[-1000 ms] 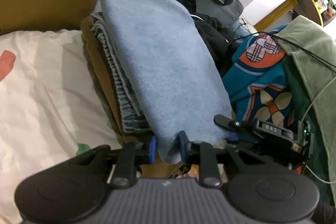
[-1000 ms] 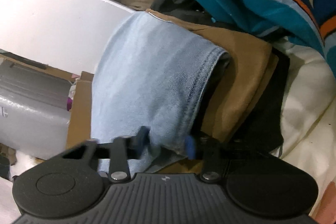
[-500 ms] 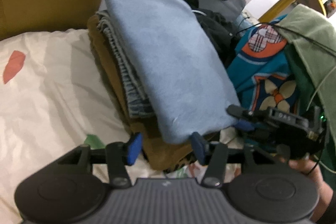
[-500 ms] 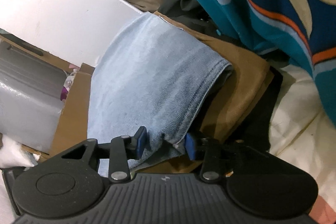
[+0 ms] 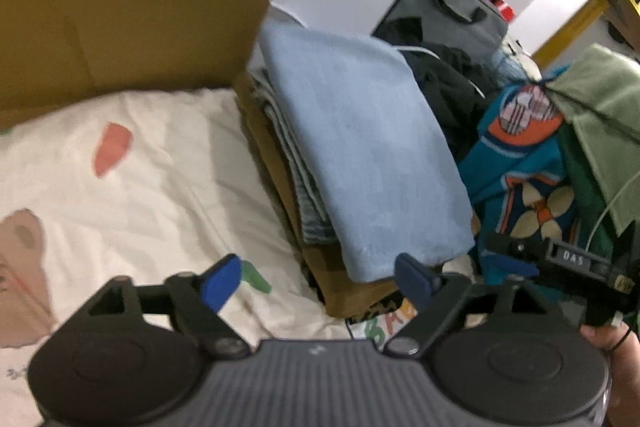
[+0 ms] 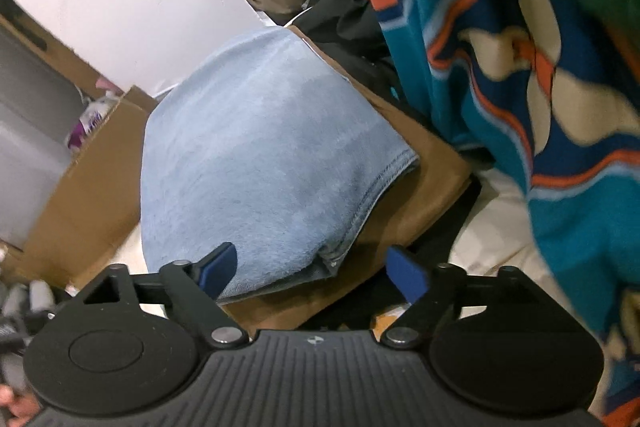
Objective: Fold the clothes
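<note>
Beyond both tongs, left tongs (image 5: 318,283), right tongs (image 6: 312,271), opening empty, folded blue garment (image 5: 360,155) released

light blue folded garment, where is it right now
The light blue folded garment lies on top of the stack, over a brown folded garment, in the middle of both wrist views, between the cardboard box and the teal patterned garment.

We see a light-blue folded garment (image 5: 360,147) atop brown & striped grey-blue clothes, cream sheet (image 5: 140,187) w/ pink & green prints, teal jersey (image 6: 520,107) w/ orange, navy & cream pattern, brown cardboard box (image 5: 120,27)
</note>
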`<state>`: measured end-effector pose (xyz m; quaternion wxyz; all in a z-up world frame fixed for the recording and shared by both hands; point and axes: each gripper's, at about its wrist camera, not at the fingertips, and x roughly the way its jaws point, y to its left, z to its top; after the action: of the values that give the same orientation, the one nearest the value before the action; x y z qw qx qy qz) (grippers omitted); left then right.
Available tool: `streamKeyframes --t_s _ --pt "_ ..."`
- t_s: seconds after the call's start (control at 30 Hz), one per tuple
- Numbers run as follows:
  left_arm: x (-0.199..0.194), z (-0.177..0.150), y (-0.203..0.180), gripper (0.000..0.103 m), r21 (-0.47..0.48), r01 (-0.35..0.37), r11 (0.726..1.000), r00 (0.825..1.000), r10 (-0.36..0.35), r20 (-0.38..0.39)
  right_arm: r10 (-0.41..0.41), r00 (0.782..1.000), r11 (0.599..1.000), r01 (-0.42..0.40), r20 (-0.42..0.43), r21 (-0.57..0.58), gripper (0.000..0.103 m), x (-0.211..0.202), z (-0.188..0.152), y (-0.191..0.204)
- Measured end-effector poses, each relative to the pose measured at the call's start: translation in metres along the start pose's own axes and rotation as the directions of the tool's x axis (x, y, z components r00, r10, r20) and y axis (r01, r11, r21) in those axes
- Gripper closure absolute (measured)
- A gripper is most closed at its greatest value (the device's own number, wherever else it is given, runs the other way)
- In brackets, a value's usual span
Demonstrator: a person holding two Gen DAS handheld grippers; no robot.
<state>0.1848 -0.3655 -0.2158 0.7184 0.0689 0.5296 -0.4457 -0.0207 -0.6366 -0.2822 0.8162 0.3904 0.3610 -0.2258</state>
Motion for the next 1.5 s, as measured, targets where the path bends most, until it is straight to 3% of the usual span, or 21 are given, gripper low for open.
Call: streamKeyframes --t_s 0.3,0.43,0.5,0.67,1.13,1.5 --pt "-0.082 0.009 0.012 0.011 -0.095 -0.113 0.989 0.993 0.116 0.028 -0.026 0.997 0.998 0.022 -0.070 -0.060 0.011 -0.041 0.022 0.040" --pt "-0.124 0.007 0.016 0.007 -0.110 -0.159 0.981 0.984 0.167 0.068 -0.024 0.995 0.996 0.016 -0.094 -0.087 0.001 -0.064 0.033 0.060" --pt "-0.145 0.006 0.022 0.004 -0.128 -0.170 0.977 0.980 0.181 0.082 -0.029 0.993 0.996 0.018 -0.116 -0.093 0.000 -0.075 0.038 0.068" --pt "-0.188 0.001 0.040 0.001 -0.207 -0.221 0.953 0.971 0.236 0.049 -0.042 0.983 0.989 0.016 -0.176 -0.146 0.000 -0.097 0.044 0.091" --pt "-0.313 -0.008 0.053 0.001 -0.271 -0.298 0.916 0.940 0.331 0.087 -0.038 0.987 0.981 0.007 -0.155 -0.196 0.000 -0.172 0.053 0.144" --pt "-0.398 -0.047 0.053 0.000 -0.330 -0.338 0.881 0.914 0.391 0.105 -0.010 0.987 0.962 -0.036 -0.163 -0.272 0.000 -0.235 0.056 0.203"
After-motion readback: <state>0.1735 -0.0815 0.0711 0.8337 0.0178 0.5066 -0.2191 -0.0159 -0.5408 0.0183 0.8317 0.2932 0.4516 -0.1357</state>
